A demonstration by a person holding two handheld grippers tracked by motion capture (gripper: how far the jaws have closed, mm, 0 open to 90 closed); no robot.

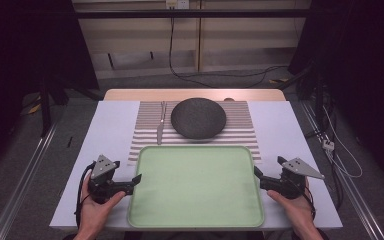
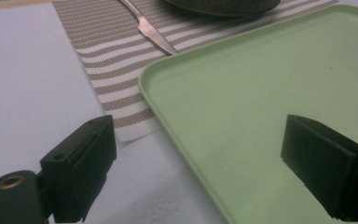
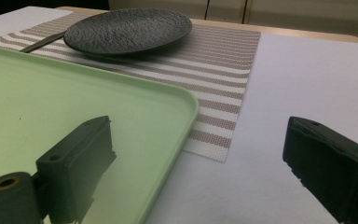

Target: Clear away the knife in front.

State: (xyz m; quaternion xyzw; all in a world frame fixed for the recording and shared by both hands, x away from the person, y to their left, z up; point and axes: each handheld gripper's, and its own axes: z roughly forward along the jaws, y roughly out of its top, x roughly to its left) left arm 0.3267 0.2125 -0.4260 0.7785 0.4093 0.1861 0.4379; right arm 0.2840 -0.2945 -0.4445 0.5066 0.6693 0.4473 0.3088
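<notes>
Beside the green tray (image 1: 196, 185), left hand-held gripper (image 1: 136, 180) gapes wide

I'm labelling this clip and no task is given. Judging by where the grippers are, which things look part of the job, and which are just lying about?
Likely in the job:
- pale green rectangular plastic tray, flanked by open left gripper and open right gripper

Probably just lying about, untouched:
- dark round textured plate
- silver metal knife
- brown-and-white striped woven placemat
</notes>
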